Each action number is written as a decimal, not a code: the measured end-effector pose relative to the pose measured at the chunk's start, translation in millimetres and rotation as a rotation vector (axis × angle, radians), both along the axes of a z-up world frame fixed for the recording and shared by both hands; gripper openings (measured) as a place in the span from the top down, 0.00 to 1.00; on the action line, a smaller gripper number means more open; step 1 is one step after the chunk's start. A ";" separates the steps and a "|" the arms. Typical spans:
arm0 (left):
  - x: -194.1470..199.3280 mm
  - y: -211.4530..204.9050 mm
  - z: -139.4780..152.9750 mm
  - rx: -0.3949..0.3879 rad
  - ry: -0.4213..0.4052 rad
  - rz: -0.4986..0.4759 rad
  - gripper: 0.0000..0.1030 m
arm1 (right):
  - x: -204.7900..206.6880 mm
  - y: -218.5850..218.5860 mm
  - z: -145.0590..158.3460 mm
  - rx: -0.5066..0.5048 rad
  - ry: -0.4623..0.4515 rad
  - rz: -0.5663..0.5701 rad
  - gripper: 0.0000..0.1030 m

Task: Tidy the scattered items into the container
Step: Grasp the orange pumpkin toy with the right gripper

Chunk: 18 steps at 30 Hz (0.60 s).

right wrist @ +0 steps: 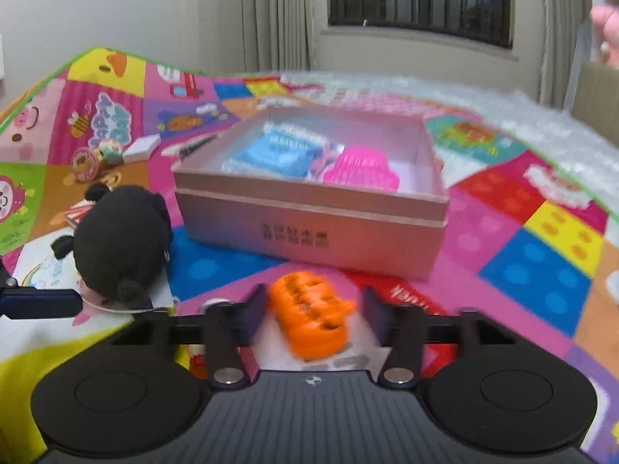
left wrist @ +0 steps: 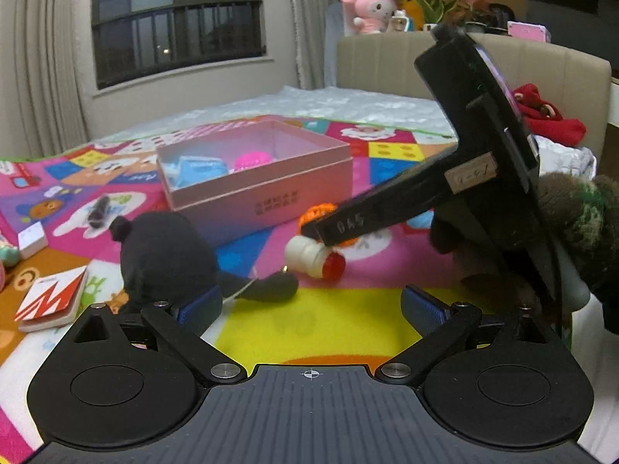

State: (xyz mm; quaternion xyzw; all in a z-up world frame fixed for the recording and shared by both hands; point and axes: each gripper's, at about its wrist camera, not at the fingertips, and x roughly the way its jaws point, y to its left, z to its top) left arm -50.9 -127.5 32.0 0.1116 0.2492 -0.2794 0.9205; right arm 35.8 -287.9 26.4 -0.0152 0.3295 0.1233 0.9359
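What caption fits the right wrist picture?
Right gripper around an orange toy, facing the pink box.

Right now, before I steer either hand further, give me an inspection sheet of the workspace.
Surface: colourful play mat, patchwork print.
Job's things: pink box, open, holding a blue packet and a pink toy; orange toy, black plush and red-capped white bottle still outside it on the mat.
Clutter: red-and-white booklet and small white box left of the plush.
Grippers: left tongs open, nothing between them; right tongs around the orange toy, pad contact unclear through blur.
Cables: nothing seen.
Surroundings: dark window, curtains, pink stuffed toy on a shelf behind.
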 end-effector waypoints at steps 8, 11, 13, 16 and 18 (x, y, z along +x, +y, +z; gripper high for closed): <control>22.4 -20.8 -1.9 -0.013 0.009 -0.104 0.02 | -39.5 -33.4 -4.1 -0.046 -0.066 -0.121 0.63; 44.8 -19.5 -9.5 -0.005 0.090 -0.107 0.02 | -43.3 -47.1 -12.2 -0.017 -0.053 -0.156 0.63; 52.0 -6.5 -11.2 -0.002 0.106 -0.067 0.02 | -46.3 -50.9 -13.4 0.003 -0.071 -0.169 0.62; 54.2 18.7 -7.7 0.028 0.081 0.004 0.02 | -47.5 -48.4 -18.0 -0.015 -0.093 -0.181 0.58; 56.6 33.9 -7.5 0.078 0.058 0.069 0.01 | -47.5 -48.0 -18.2 -0.014 -0.100 -0.176 0.52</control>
